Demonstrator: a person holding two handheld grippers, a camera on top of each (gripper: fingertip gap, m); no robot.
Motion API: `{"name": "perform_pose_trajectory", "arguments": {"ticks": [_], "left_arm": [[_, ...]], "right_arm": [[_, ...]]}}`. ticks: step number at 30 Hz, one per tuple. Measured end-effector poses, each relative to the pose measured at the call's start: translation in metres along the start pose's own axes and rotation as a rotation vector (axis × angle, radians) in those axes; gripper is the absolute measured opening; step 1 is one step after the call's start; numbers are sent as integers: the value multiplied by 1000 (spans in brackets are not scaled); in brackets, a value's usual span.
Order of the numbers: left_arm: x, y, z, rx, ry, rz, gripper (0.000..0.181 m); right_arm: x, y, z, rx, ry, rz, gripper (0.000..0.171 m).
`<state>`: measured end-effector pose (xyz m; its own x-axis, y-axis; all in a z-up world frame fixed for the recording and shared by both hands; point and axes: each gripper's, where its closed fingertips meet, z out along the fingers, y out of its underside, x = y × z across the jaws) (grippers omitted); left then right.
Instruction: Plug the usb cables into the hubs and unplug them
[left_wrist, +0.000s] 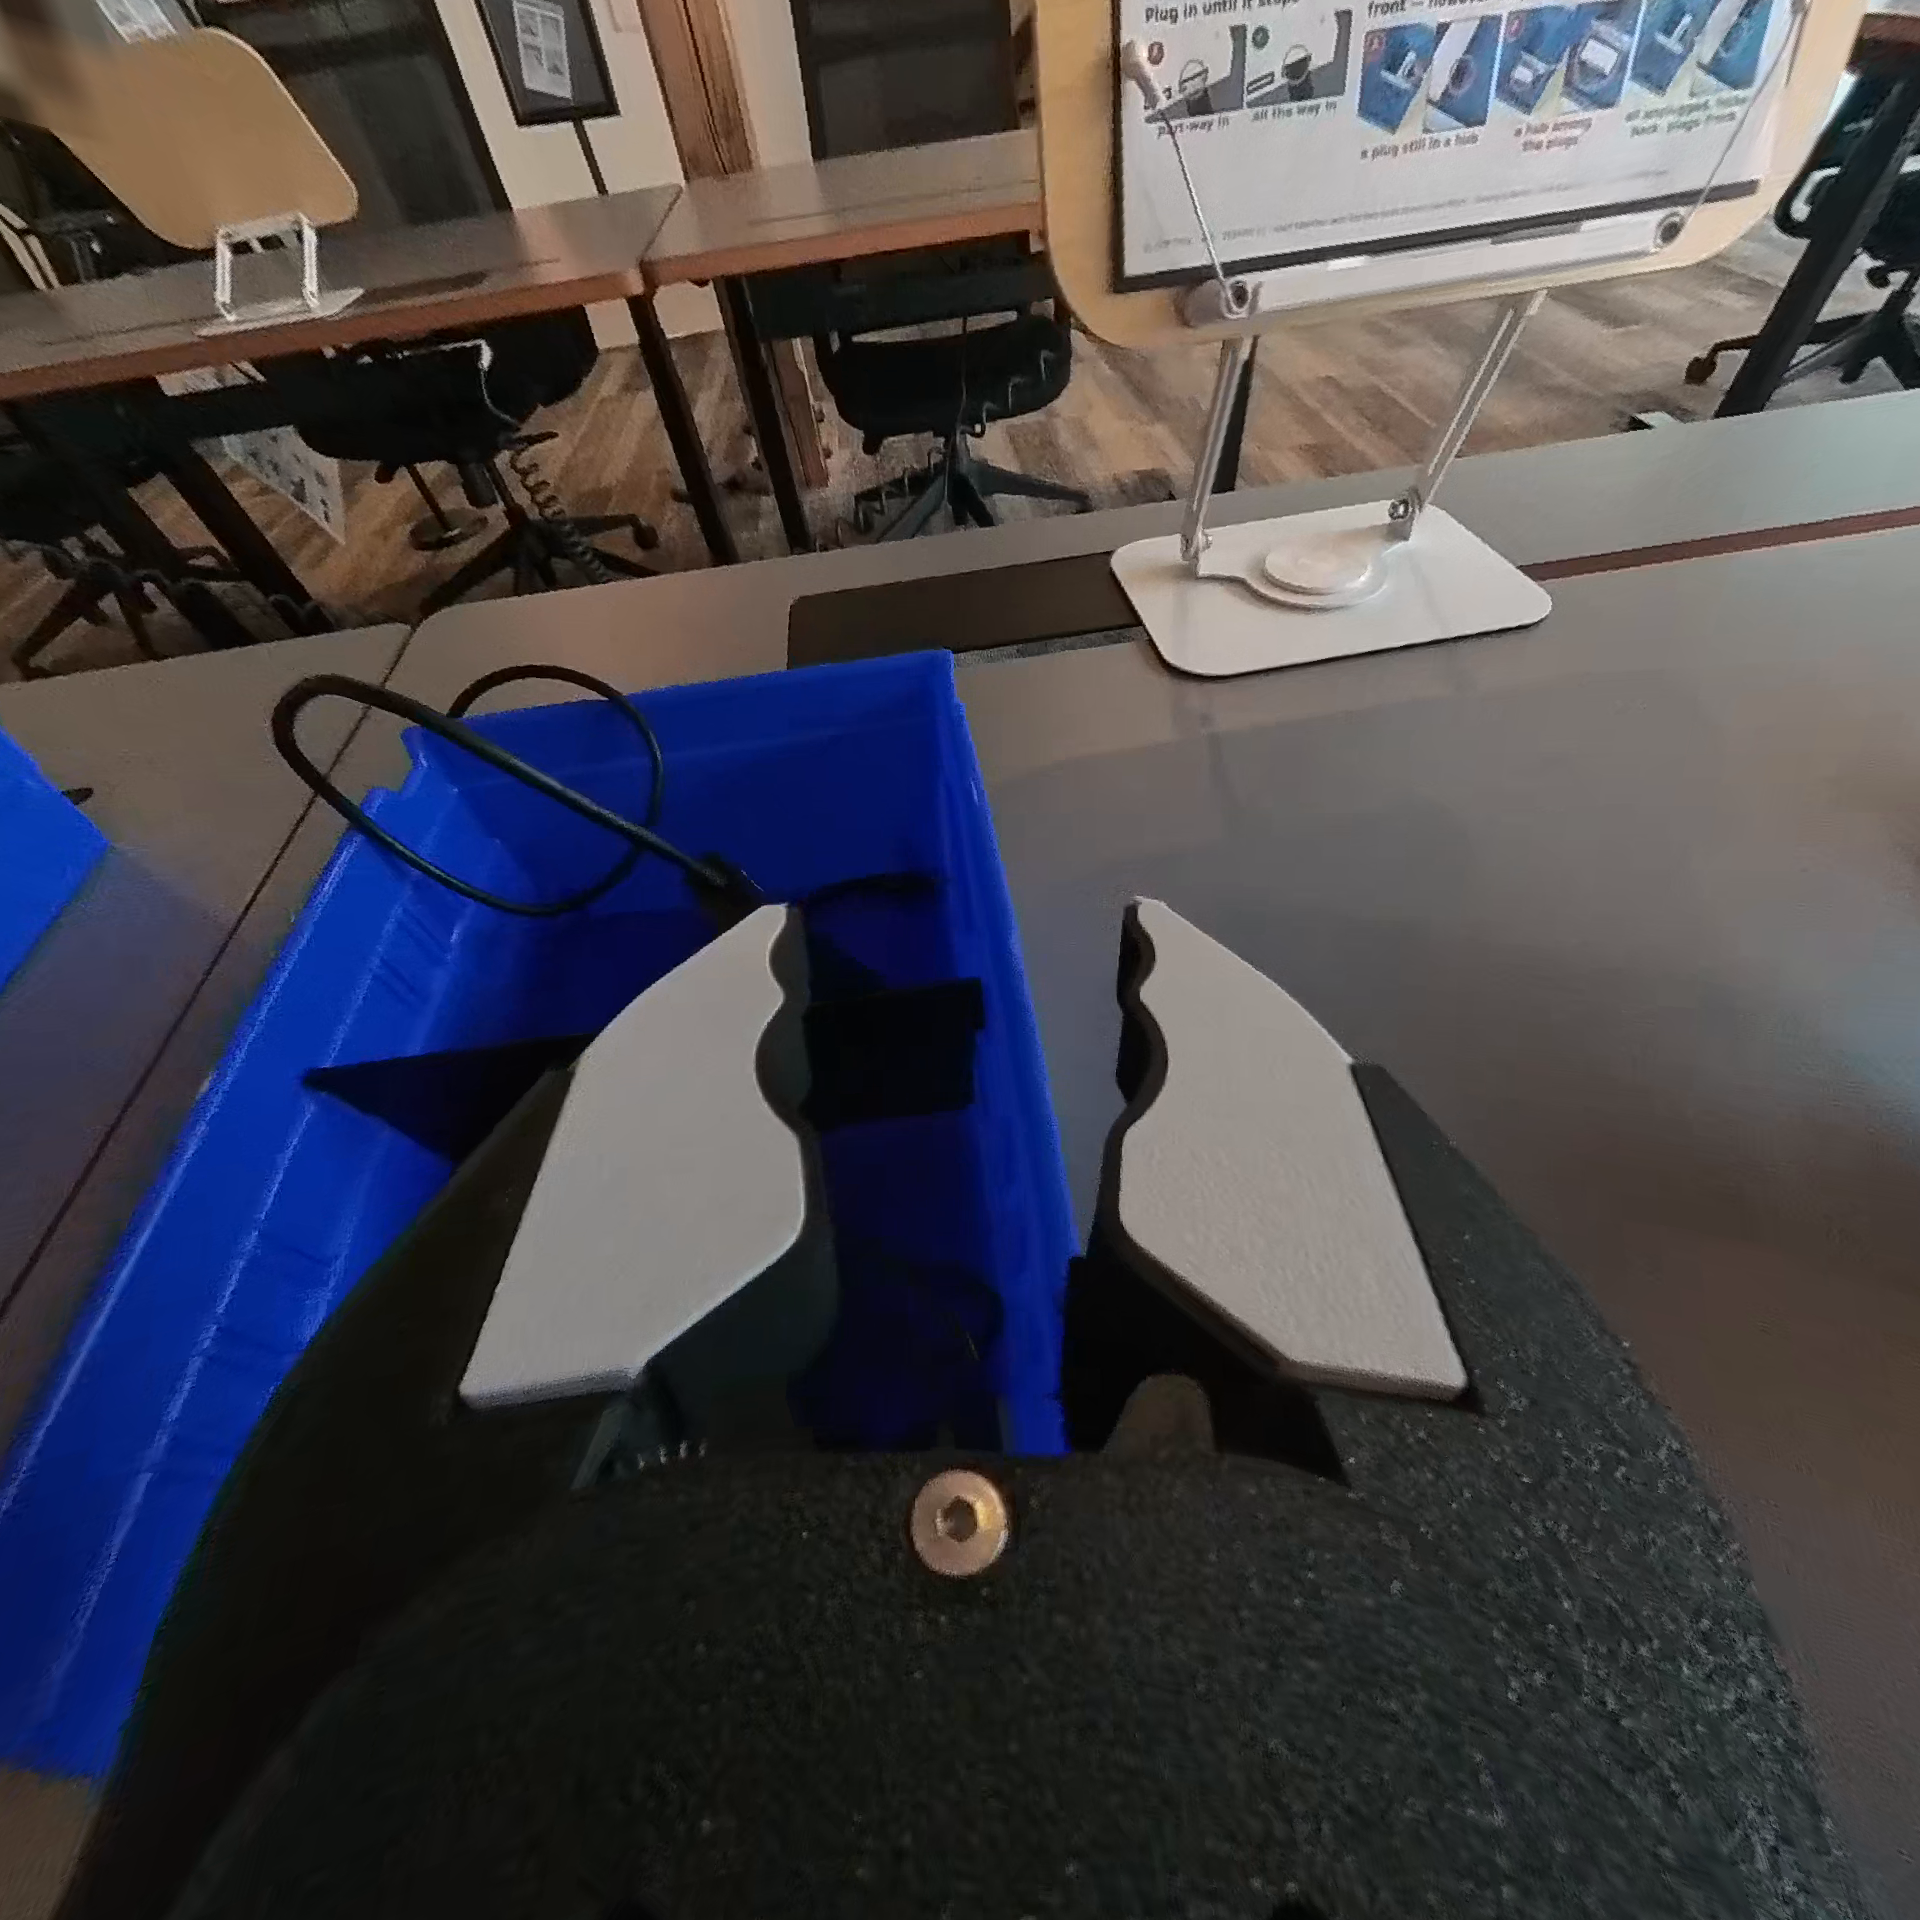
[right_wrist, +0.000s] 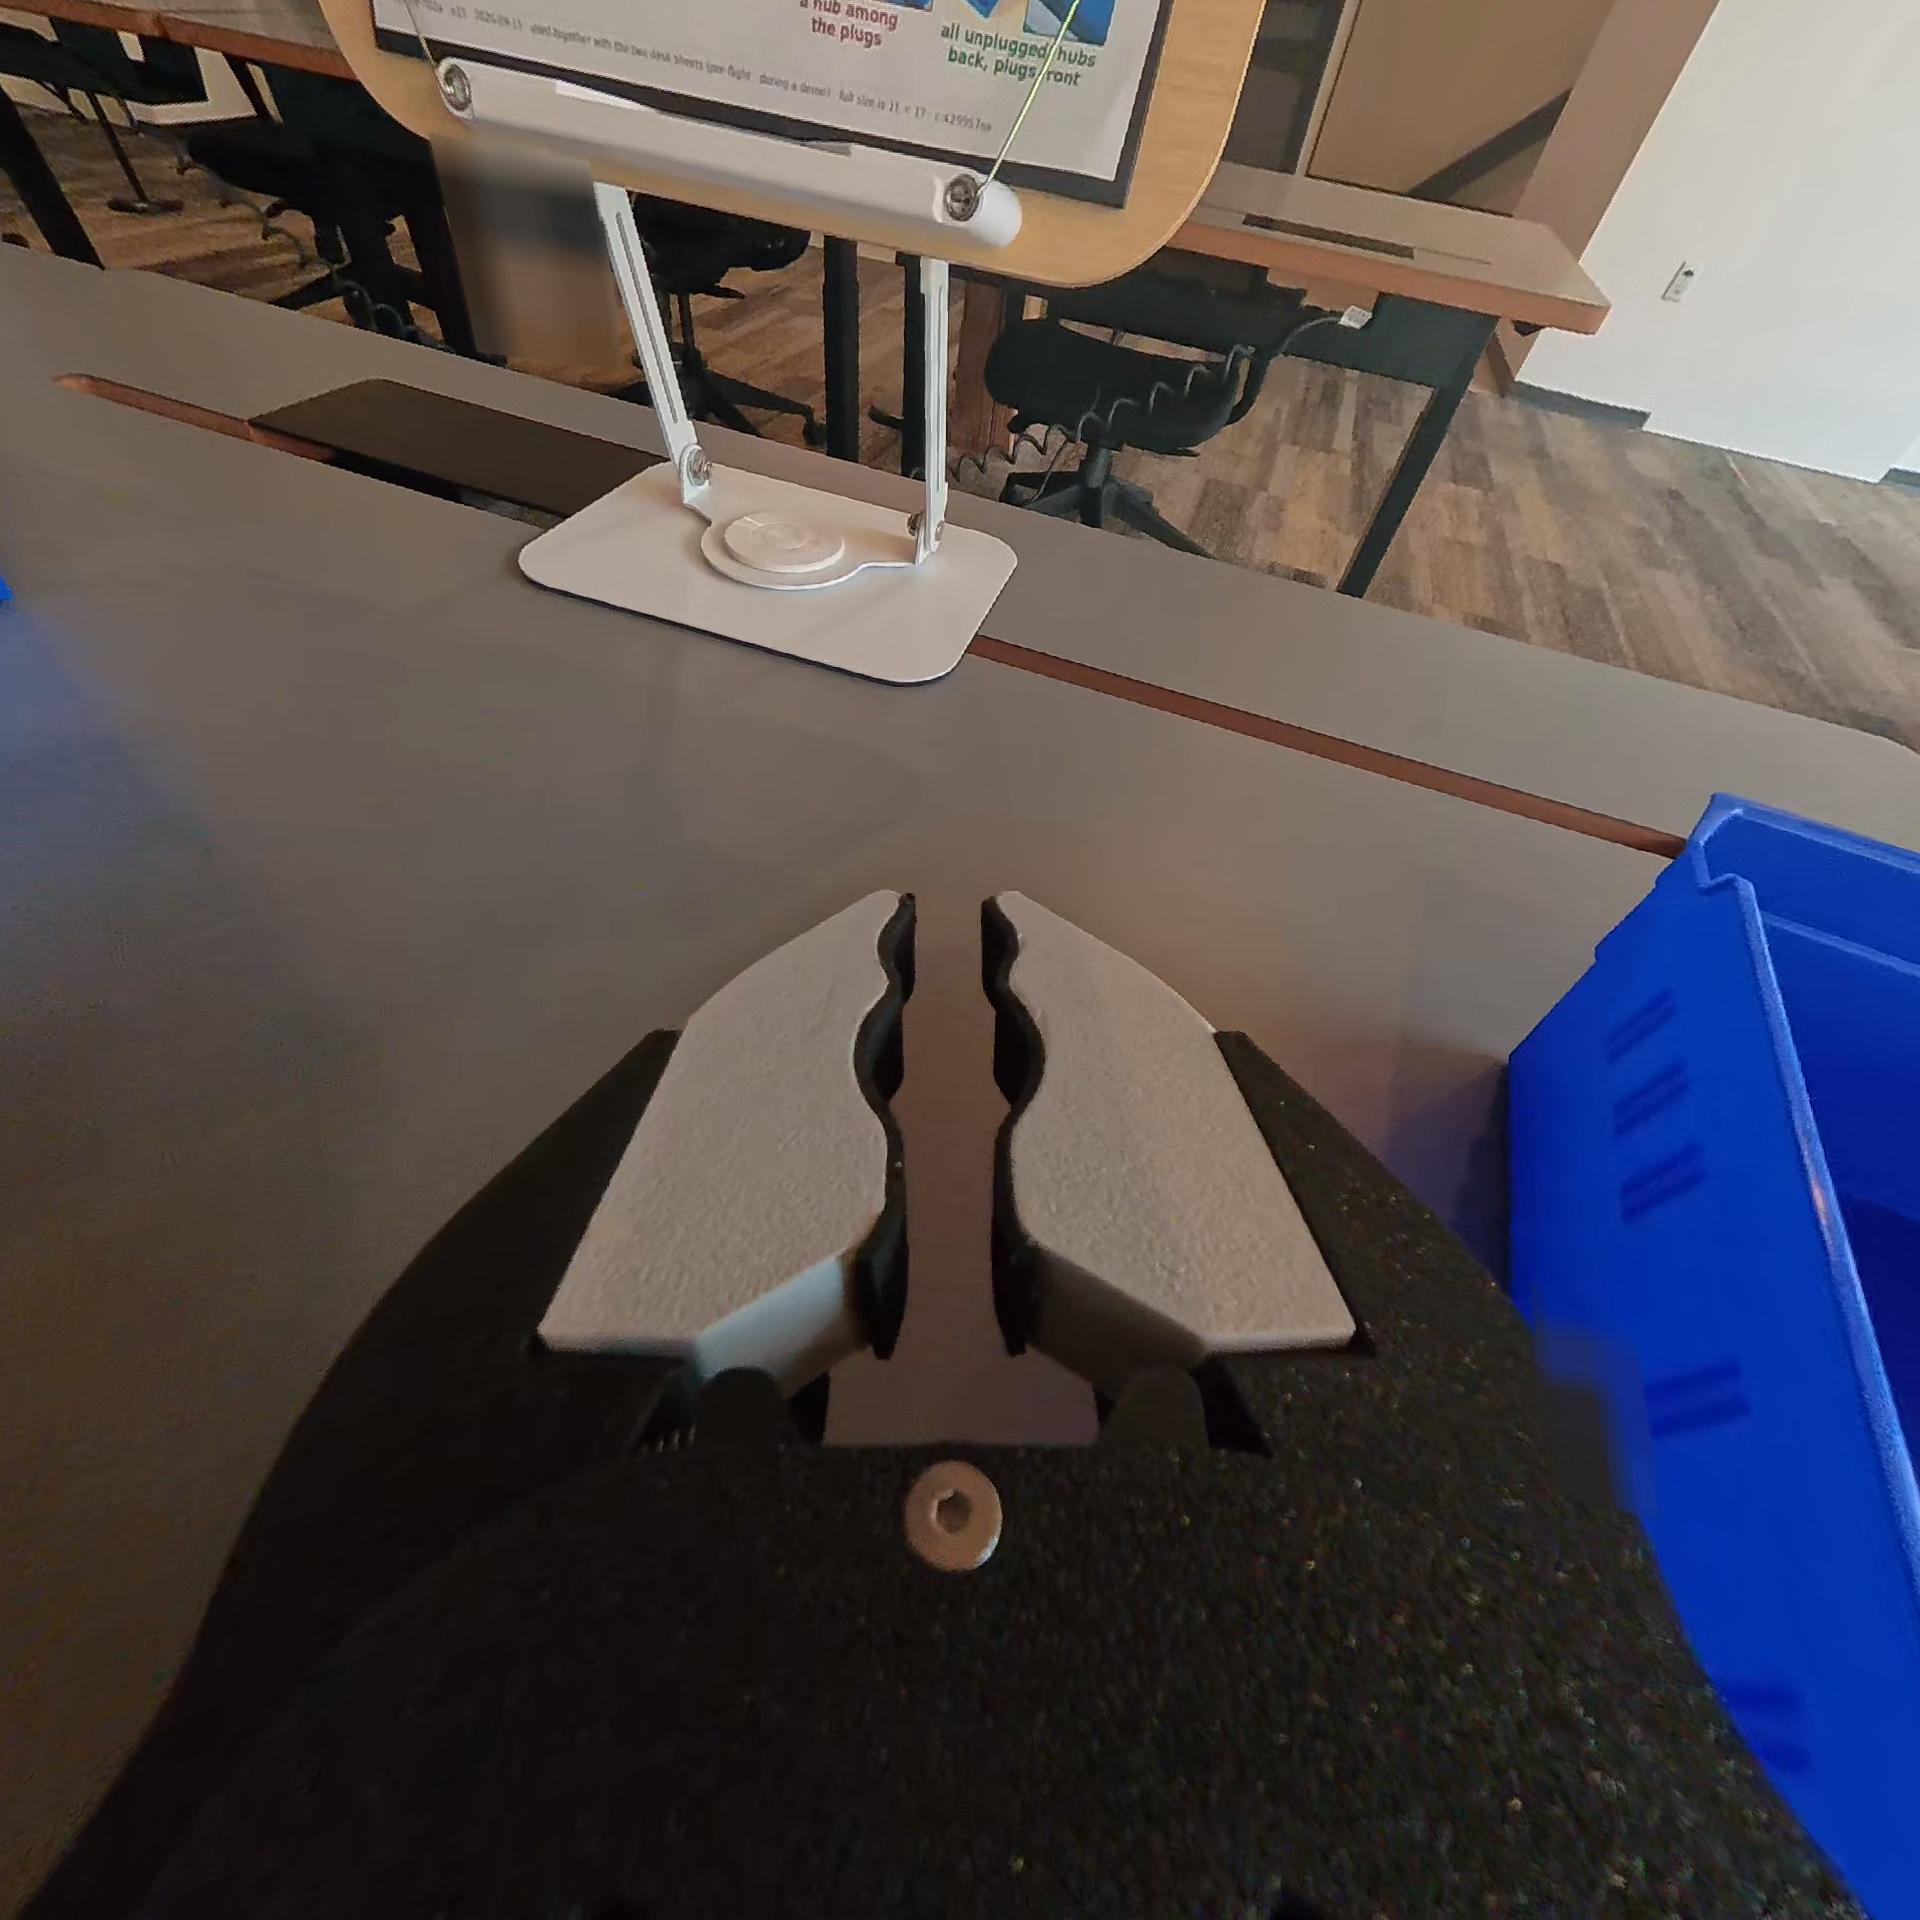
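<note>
Office desks and black chairs fill the room behind a grey table (left_wrist: 1455, 935). On that table a white stand (left_wrist: 1340, 603) holds up a wooden board with a printed sheet. Left of the stand, nearer the camera, sits a blue bin (left_wrist: 914, 831) with black dividers, and a thin black cable (left_wrist: 457, 748) loops over the bin's far rim, its plug end down inside. The left gripper (left_wrist: 961, 935) hovers over the bin's right wall, jaws spread wide, holding nothing. The right gripper (right_wrist: 948, 914) hangs over bare table in front of the stand, its jaws nearly together with a narrow gap, empty. Another blue bin (right_wrist: 1714, 1143) stands just to its right.
</note>
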<state>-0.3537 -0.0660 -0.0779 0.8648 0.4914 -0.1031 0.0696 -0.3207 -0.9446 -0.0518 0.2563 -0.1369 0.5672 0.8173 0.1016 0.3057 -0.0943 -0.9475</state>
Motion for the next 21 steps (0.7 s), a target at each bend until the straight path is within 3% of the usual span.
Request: {"name": "perform_pose_trajectory", "arguments": {"ticks": [2, 5, 6, 9, 11, 14, 21], "left_arm": [[-6, -2, -3, 11, -12, -5, 56], [-14, -10, -11, 58, -35, -18, 6], [-18, -14, -14, 81, -51, -26, 0], [-24, -14, -17, 82, -77, -25, 0], [-28, -12, -17, 69, -90, -19, 5], [-29, -7, -16, 49, -81, -26, 15], [-28, 1, -14, 8, -66, -10, 21]], "right_arm": [[1, 0, 0, 2, 1, 2, 12], [1, 0, -1, 3, -2, 5, 13], [1, 0, -1, 2, -2, 6, 13], [1, 0, -1, 3, -4, 9, 11], [-1, 0, -2, 0, -19, 13, 0], [-3, 0, -2, -4, -35, 17, 0], [-2, 2, 0, -9, -28, 17, 8]]}}
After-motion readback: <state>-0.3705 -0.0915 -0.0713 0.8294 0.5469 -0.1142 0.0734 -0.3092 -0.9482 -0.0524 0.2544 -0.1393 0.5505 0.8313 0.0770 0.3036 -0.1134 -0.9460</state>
